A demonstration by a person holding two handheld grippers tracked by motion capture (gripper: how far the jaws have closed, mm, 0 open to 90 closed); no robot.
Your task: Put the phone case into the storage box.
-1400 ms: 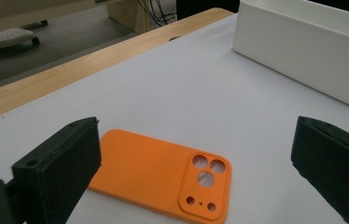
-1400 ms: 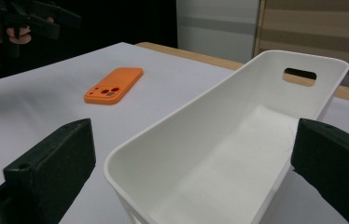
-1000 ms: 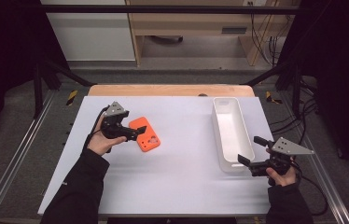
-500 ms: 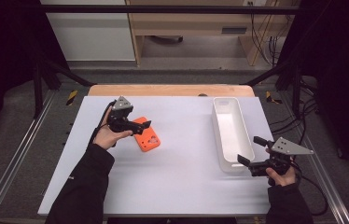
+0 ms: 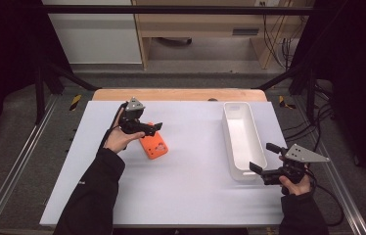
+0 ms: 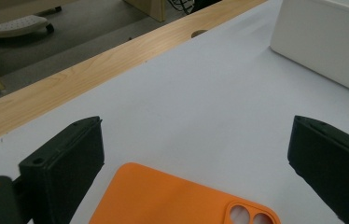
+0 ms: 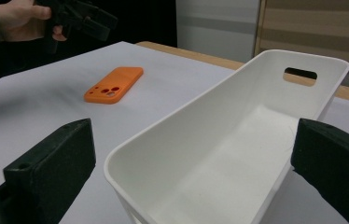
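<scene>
An orange phone case (image 5: 155, 146) lies flat on the white table, camera holes up. My left gripper (image 5: 155, 128) hovers over the case's far end, open; in the left gripper view the case (image 6: 172, 200) sits low between the wide-apart jaws, untouched. A long white bin (image 5: 242, 139) stands right of centre. My right gripper (image 5: 264, 157) is open at the bin's near end, and in the right gripper view the bin (image 7: 238, 140) lies between its jaws with the case (image 7: 114, 84) beyond.
A wooden strip (image 5: 176, 94) runs along the table's far edge. Metal rails flank the table left and right. In the right gripper view the other hand and its gripper (image 7: 81, 18) show at upper left.
My left gripper has shifted right and slightly away, from beside the orange case to over its far end. The right gripper, the case and the bin have stayed put.
</scene>
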